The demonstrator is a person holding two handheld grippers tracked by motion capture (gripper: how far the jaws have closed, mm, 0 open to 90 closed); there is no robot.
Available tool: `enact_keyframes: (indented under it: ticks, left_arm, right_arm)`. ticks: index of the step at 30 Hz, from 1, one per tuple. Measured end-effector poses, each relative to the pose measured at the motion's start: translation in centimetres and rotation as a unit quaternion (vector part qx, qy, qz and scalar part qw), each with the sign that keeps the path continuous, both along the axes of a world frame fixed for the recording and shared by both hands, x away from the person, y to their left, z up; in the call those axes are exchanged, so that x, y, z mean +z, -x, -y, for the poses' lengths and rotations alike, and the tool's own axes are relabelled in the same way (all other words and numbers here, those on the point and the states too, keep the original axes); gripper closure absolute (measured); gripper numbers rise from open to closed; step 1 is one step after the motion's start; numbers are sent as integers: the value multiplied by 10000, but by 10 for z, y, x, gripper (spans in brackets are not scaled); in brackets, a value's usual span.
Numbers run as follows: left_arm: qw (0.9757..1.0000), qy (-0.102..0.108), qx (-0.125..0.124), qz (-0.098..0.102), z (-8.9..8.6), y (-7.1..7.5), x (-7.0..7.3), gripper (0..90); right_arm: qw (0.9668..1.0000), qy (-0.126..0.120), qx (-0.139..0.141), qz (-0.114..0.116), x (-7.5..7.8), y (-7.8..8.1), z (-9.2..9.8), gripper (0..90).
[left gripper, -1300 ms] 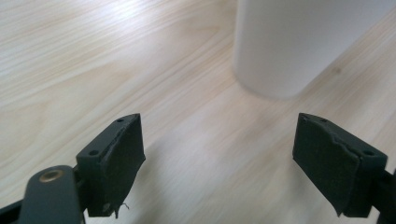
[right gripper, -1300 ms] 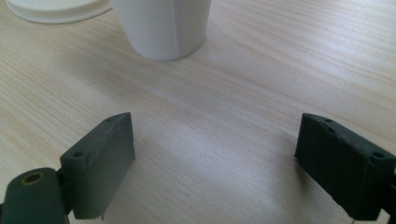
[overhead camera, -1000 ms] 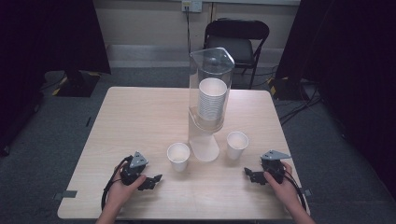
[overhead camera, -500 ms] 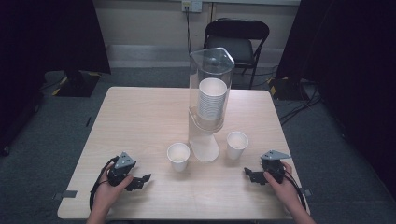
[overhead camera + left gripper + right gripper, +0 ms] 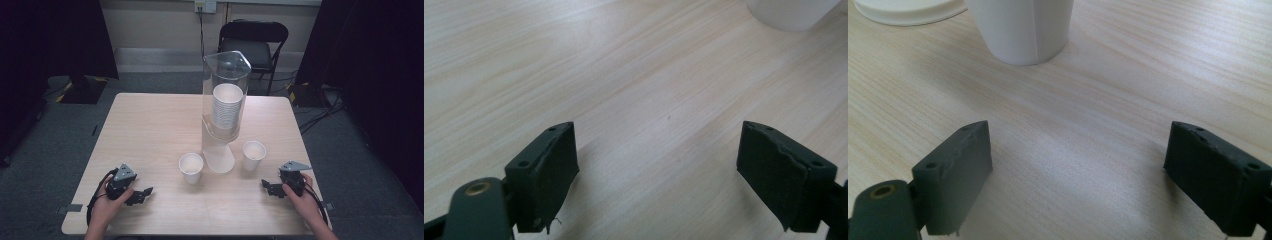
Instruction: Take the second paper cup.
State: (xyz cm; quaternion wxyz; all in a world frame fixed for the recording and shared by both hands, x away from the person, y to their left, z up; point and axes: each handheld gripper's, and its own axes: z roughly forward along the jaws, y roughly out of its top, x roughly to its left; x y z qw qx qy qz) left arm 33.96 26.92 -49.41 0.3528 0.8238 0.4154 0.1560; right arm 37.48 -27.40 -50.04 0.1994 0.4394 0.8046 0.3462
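Near the table's [image 5: 150,120] front edge I rest both grippers, left [image 5: 141,195] and right [image 5: 268,188], jaws apart, flanking the cups [image 5: 191,167] for easy reach.

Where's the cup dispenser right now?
High view: the cup dispenser stands mid-table, its base between the two loose paper cups, left cup and right cup.

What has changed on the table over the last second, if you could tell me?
The left gripper slid sideways to its own left along the near edge of the table, then came partway back toward the middle; its jaws are open and hold nothing. The right gripper, also open, stayed put, as did the left cup, the right cup and the cup dispenser.
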Motion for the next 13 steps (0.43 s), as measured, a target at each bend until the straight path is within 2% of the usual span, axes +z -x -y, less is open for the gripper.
enact_keyframes:
  ticks: [3, 6, 10, 13]
  left_arm:
    - [10000, -55, 6, -2, -5, 0, -1, 164]
    - [10000, -9, 90, 5, -9, 1, -3, 163]
    - [9997, -96, 120, 173, -10, 3, -5, 162]
    - [9996, 19, 87, 280, -10, 3, -8, 153]
  right_arm:
    - [10000, -2, -16, -15, 0, 0, 0, 110]
    - [10000, 0, 3, 2, 0, 0, 0, 110]
    - [10000, -2, -15, -15, 0, 0, 0, 110]
    - [10000, -2, -17, -17, 0, 0, 0, 110]
